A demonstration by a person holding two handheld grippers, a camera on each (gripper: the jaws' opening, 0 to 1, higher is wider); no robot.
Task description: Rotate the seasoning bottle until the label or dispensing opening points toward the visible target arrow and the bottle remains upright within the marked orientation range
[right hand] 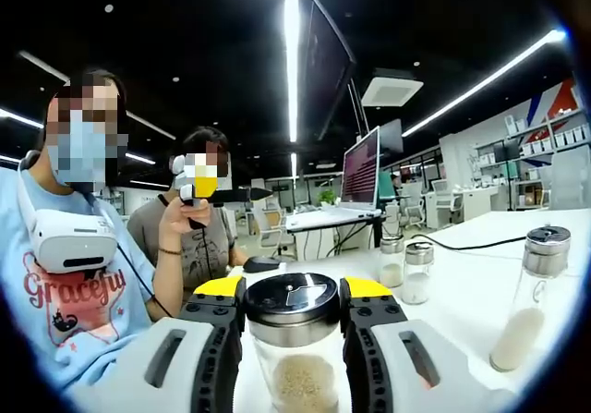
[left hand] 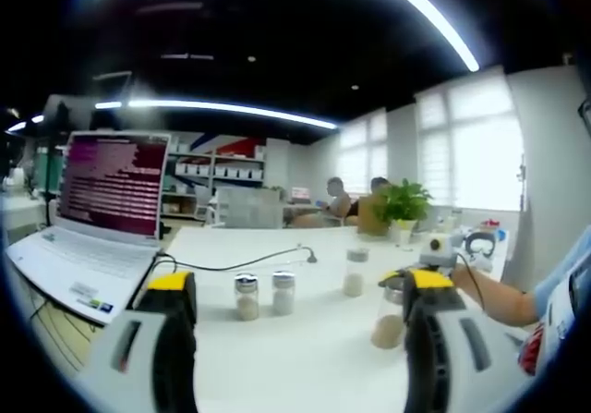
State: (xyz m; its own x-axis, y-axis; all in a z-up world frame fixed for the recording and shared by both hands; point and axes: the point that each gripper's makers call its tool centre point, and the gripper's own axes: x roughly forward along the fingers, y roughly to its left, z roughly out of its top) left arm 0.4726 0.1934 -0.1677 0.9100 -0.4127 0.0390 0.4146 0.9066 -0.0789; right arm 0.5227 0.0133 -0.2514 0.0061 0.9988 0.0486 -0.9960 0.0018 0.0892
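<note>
Right gripper view: right tongs (right hand: 294,316) clasp the upright seasoning bottle (right hand: 294,339) on the white surface (right hand: 462,293); left tongs (left hand: 300,288) gape empty. No arrow visible, so rotation progress is unclear.

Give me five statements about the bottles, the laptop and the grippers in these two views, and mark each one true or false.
1. The right gripper has a seasoning bottle between its jaws. True.
2. That bottle lies on its side. False: it stands upright, its dark lid on top.
3. The laptop is closed. False: it is open, its screen lit with text.
4. In the left gripper view, two small bottles stand side by side on the white table. True.
5. The left gripper is clamped on one of them. False: its jaws stand wide apart and hold nothing.
</note>
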